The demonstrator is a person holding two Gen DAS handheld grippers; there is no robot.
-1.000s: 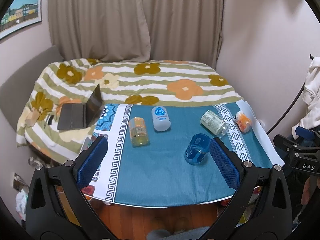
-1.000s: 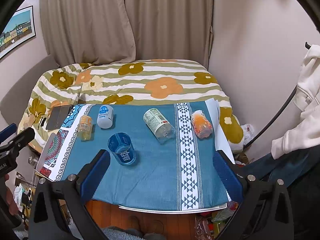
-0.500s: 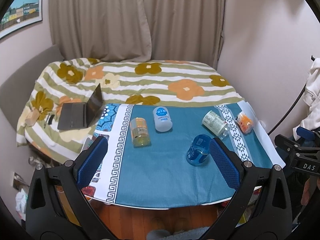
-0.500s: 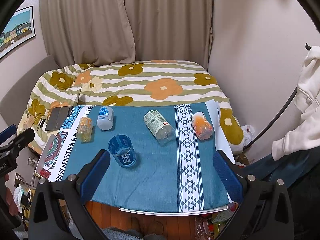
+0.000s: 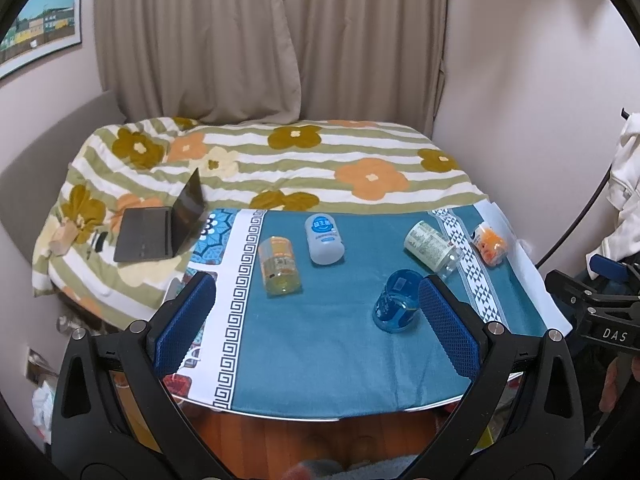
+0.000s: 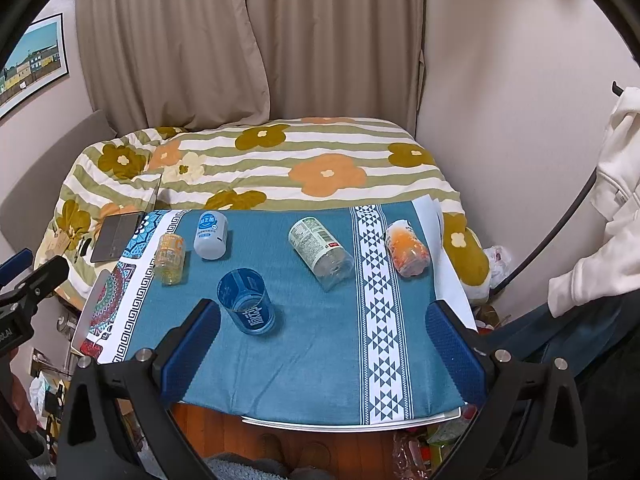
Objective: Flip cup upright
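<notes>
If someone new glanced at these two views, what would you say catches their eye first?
Probably the teal tablecloth with five cups strewn across it, above all the blue cup near the front, which seems to stand rim down while the others lie on their sides. Behind the table, the flowered striped bedspread fills the middle of both views, with an open laptop at its left edge. Both the left gripper and the right gripper hover with jaws wide apart, holding nothing.

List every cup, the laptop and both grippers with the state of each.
Blue cup: lying tilted, mouth toward the camera.
Yellow cup: on its side.
White cup: on its side.
Clear cup: on its side.
Orange cup: on its side.
Laptop: open, on the bed.
Left gripper: open, empty.
Right gripper: open, empty.
</notes>
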